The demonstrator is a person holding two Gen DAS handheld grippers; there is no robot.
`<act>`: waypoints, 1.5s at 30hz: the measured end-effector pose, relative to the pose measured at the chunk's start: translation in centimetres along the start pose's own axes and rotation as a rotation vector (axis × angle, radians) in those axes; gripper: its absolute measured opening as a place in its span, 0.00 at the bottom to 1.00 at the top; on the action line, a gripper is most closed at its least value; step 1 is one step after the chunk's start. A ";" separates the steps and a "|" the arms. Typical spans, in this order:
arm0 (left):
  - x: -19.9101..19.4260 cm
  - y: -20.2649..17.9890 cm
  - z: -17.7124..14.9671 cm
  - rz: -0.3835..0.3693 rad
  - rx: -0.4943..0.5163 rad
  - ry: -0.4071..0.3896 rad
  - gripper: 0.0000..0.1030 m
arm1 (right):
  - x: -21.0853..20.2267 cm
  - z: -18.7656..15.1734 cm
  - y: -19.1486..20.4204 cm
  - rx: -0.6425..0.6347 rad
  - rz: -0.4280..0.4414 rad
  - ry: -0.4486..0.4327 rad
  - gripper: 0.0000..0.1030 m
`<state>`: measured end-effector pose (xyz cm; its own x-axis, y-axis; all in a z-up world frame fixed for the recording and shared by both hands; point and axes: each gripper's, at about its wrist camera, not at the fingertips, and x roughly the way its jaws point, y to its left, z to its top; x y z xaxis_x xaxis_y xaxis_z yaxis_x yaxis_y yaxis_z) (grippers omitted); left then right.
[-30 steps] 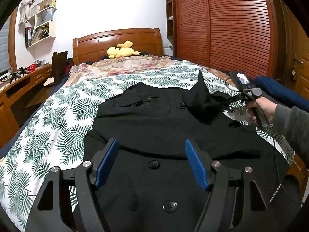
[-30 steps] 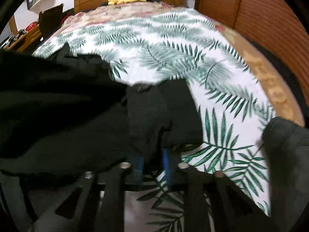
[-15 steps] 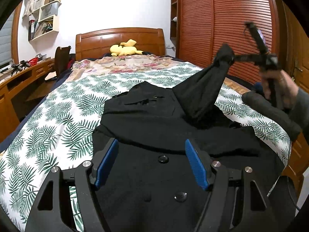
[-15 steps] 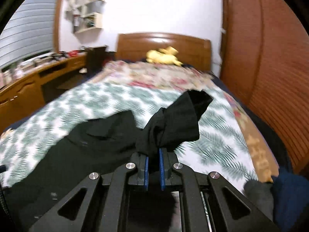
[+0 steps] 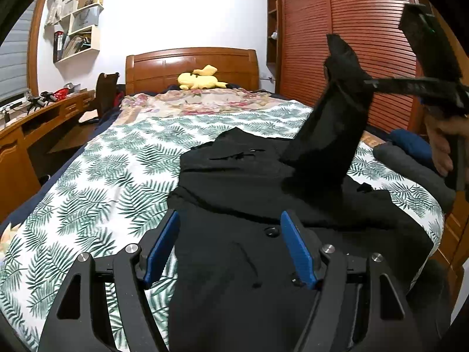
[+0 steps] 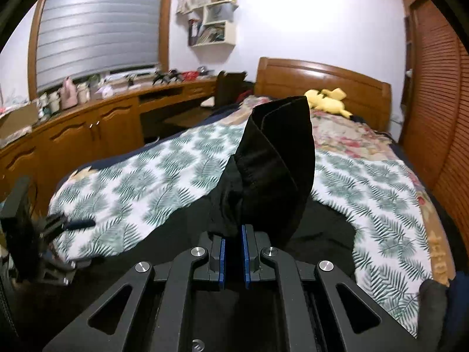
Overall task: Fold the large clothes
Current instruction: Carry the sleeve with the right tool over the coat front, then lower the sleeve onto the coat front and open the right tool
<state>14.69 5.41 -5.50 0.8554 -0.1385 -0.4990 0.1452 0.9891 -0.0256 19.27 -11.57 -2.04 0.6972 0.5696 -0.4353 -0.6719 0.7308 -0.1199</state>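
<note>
Item: black coat (image 5: 263,193), laid buttoned-side up along the foot and right side of the bed (image 5: 96,182), on the leaf-print cover.

Left tongs (image 5: 228,249): spread, nothing pinched; they are held over the coat's lower front near the foot edge.

Sleeve (image 5: 331,123): lifted off the bed near its right edge, its cuff end clamped in the right tongs (image 6: 233,259), which are pressed together on the cloth.

Step judged in hand: the sleeve is to be carried across and laid flat over the coat's body. It is best kept taut and set down straight, with the body pinned by the left tongs if it drags.

Views: the whole coat and the raised sleeve's length are shown only from the left wrist; the grip on the cuff is shown closely only from the right.
</note>
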 end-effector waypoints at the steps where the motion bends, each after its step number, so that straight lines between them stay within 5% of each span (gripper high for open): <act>1: -0.1 0.2 -0.2 0.006 0.000 0.002 0.70 | 0.1 -0.2 0.6 -0.009 0.003 0.014 0.09; 15: -1.5 4.4 -1.7 0.056 -0.045 0.016 0.70 | 4.0 -2.0 3.7 -0.006 0.073 0.117 0.10; 26: -0.5 3.5 -1.9 0.070 -0.017 0.046 0.70 | 5.8 -2.4 4.5 -0.062 0.078 0.129 0.15; 30: -0.2 3.2 -2.0 0.063 -0.015 0.057 0.70 | 6.1 -2.9 4.4 -0.056 0.082 0.137 0.24; 34: 0.3 3.0 -2.0 0.071 -0.012 0.069 0.70 | 6.5 -3.3 4.1 -0.037 0.117 0.158 0.59; 45: 0.8 2.0 -1.9 0.069 -0.001 0.069 0.70 | 3.9 -3.1 3.2 -0.009 0.127 0.148 0.60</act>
<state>14.72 7.40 -7.55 0.8271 -0.0662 -0.5582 0.0863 0.9962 0.0097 19.06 -8.18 -6.86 0.5627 0.5949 -0.5740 -0.7547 0.6530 -0.0631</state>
